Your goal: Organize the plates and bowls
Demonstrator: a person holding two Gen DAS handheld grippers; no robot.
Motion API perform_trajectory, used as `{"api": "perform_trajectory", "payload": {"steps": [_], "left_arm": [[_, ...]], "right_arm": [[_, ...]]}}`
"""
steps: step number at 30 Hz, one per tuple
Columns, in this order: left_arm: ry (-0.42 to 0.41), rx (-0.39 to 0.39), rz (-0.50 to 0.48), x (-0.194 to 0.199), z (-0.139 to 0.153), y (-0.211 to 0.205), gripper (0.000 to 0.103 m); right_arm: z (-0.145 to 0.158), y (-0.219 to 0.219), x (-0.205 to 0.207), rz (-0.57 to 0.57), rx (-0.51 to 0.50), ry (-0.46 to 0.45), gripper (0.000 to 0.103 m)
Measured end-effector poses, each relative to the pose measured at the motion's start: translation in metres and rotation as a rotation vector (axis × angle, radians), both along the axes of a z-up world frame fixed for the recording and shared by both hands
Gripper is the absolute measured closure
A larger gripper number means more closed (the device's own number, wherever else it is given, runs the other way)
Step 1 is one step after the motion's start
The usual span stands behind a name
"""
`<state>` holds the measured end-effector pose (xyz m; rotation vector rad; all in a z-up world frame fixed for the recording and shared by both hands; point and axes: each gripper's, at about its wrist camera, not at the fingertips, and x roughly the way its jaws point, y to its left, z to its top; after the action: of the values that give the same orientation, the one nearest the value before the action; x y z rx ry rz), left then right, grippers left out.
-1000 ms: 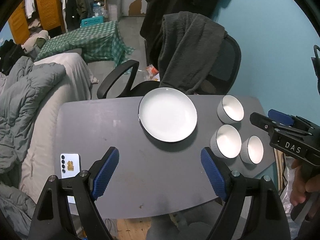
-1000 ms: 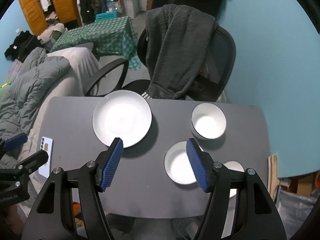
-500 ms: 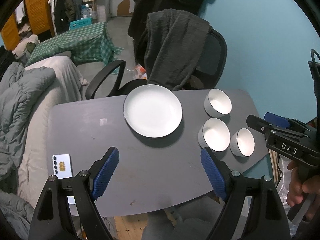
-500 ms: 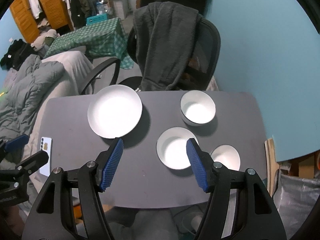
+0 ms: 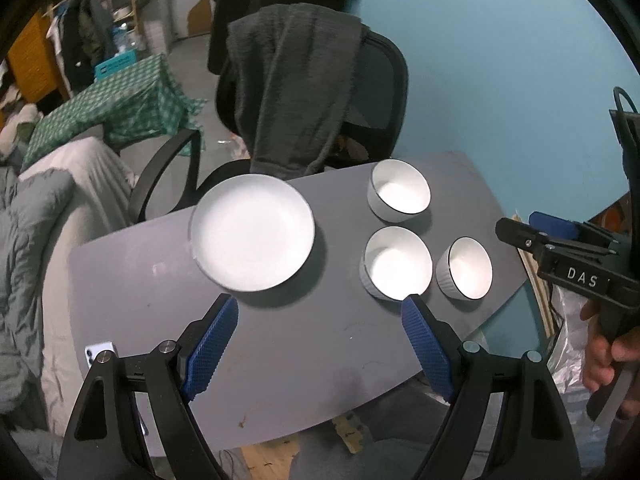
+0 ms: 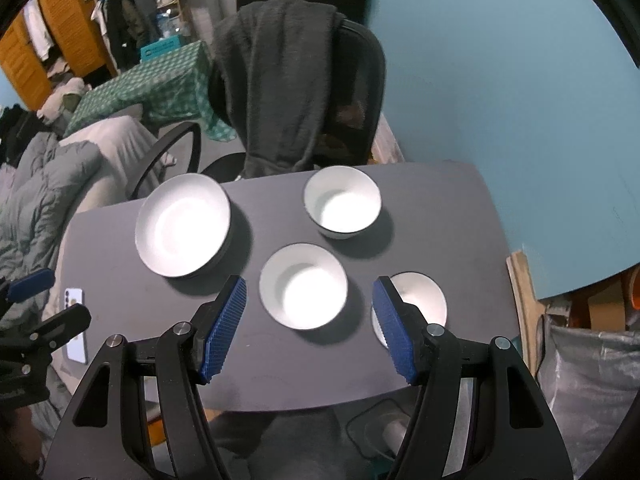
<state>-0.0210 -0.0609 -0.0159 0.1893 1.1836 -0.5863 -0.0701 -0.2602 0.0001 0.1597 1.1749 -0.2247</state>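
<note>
On the desk (image 6: 440,216), a plate (image 6: 182,230) sits toward the far left corner. Three bowls lie right of it: one (image 6: 342,202) at the far edge, one (image 6: 303,297) mid-desk, one (image 6: 420,296) near the right edge. A phone (image 6: 75,322) lies at the left edge

A lived-in bedroom: rumpled duvet (image 5: 24,280), hanging clothes (image 6: 128,12), draped office chair (image 5: 376,92).
</note>
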Motion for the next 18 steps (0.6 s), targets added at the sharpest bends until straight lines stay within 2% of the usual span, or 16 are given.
{"api": "perform_trajectory", "payload": {"steps": [10,18], "left_arm": [[0.042,0.047,-0.017,0.006,-0.021,-0.051,0.018],[0.055,0.112,0.004,0.009,-0.044,-0.083,0.018]], "right_arm": [[-0.022,-0.052,0.003,-0.01,0.05,0.034,0.038],[-0.048,-0.081,0.015,0.041,0.1,0.059,0.038]]}}
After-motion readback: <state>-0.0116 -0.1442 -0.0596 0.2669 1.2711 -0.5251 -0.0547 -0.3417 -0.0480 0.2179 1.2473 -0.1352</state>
